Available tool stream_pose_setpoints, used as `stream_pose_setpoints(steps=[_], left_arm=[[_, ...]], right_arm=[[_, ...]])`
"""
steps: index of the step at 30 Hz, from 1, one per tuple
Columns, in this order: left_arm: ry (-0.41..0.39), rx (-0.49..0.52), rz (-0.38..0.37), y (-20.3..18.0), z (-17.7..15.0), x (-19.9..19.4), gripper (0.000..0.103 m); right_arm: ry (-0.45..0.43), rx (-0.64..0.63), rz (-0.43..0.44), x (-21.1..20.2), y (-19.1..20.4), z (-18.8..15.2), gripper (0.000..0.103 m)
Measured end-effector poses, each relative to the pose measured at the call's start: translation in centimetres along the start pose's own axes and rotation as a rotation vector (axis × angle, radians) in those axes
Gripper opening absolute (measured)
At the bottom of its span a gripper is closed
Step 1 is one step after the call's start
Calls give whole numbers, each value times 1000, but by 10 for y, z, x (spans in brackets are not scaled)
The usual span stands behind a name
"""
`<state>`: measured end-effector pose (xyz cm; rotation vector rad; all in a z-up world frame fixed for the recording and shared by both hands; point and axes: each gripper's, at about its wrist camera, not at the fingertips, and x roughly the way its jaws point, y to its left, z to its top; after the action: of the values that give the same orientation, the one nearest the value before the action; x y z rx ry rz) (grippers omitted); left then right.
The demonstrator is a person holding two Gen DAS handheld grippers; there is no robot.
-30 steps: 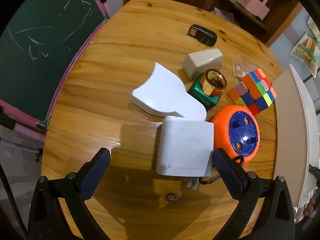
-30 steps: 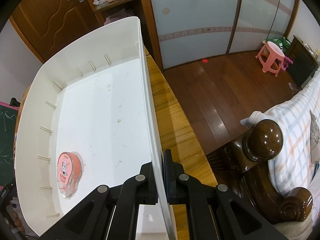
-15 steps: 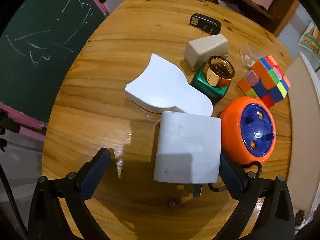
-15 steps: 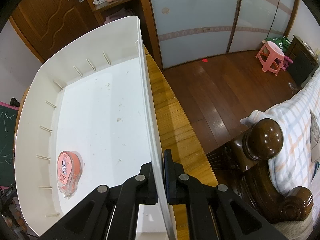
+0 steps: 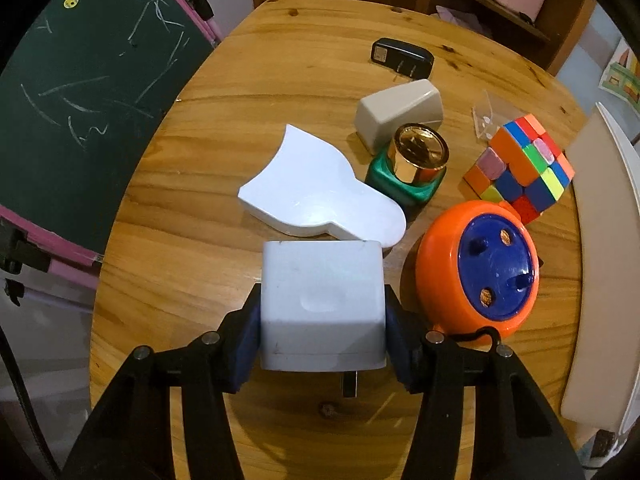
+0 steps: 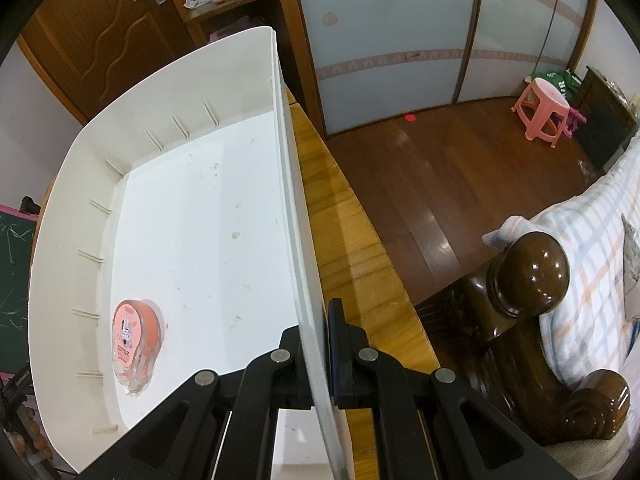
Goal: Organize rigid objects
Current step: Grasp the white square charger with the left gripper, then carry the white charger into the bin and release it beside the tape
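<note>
Bare table (image 5: 168,240) leftward; orange disc (image 5: 476,272) tight against right.

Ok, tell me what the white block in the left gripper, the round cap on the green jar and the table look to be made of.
White block: probably moulded plastic, matte and faintly scuffed, with rounded edges and a seam line.
Cap on the green jar: shiny gold, mirror-like reflections; metal or metallised plastic, can't tell which.
Table: wood with visible grain and knots, glossy varnish showing glare.

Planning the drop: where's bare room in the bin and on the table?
White bin: floor is bare apart from the pink tape dispenser by its near-left wall. Wooden table: free along the chalkboard side; crowded between the Rubik's cube and orange reel.
</note>
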<state>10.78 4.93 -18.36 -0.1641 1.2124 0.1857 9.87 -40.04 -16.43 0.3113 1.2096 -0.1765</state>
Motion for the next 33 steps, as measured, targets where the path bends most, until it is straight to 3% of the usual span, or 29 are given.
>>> stream_pose_setpoints(steps=[10, 17, 26, 33], left_arm=[[-5, 47, -54, -10, -21, -33, 58], [-85, 120, -103, -34, -25, -87, 58], [-166, 281, -194, -111, -14, -131, 58], [-161, 418, -265, -178, -11, -132, 58]], right_arm=[[1, 4, 6, 1, -1, -1, 4], [-2, 6, 27, 2, -4, -2, 4], [6, -6, 55, 0, -6, -4, 5], [24, -42, 53, -4, -4, -7, 6]])
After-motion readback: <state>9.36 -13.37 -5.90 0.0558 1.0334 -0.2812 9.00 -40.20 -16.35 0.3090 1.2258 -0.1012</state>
